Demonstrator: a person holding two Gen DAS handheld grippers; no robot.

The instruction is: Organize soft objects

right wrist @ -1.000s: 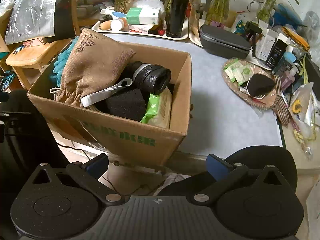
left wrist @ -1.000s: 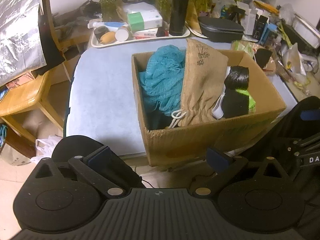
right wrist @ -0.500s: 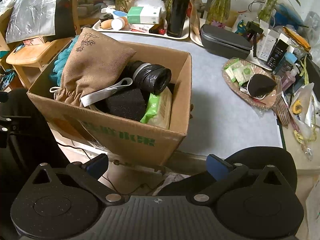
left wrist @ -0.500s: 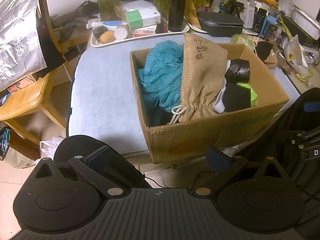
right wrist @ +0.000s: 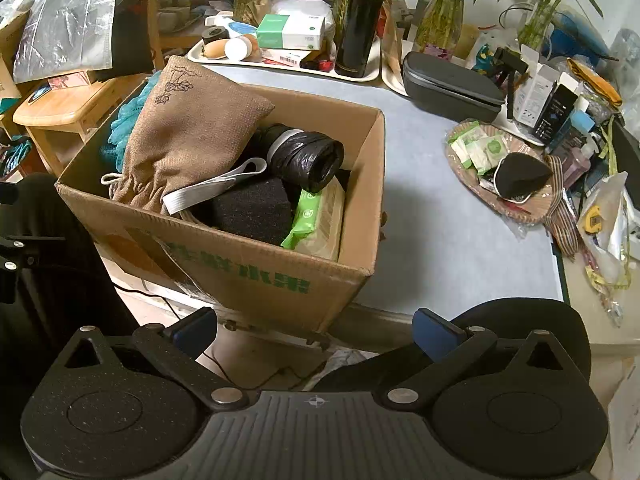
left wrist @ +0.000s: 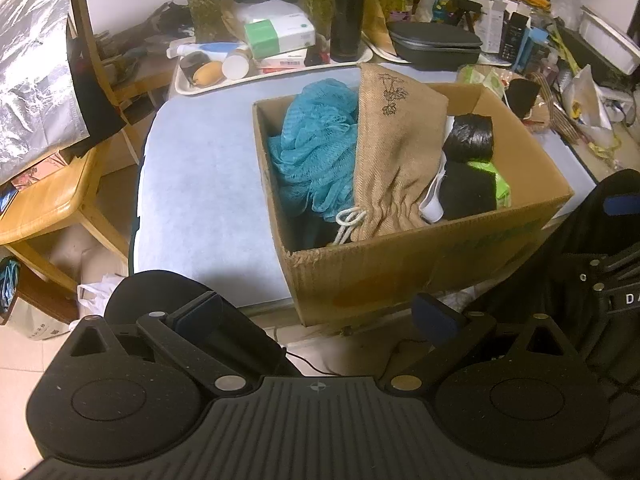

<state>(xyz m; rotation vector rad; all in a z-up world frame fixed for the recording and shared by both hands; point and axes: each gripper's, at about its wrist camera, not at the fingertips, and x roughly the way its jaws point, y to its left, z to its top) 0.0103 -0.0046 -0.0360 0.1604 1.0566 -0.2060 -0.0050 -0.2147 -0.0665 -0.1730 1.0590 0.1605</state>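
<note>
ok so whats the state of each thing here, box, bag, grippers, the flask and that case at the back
cardboard box: open, flaps off the top, filled
burlap drawstring bag: cinched shut, leaning in the box
roll of black bags: rolled up
wipes pack: sealed
black flask: upright, lid on
grey case: closed
left gripper: open, empty
right gripper: open, empty

Black claws (left wrist: 316,314), blue fingertip pads (right wrist: 434,326)

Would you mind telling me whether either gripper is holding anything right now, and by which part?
Nothing is held. The left gripper and right gripper are both open and empty.
</note>
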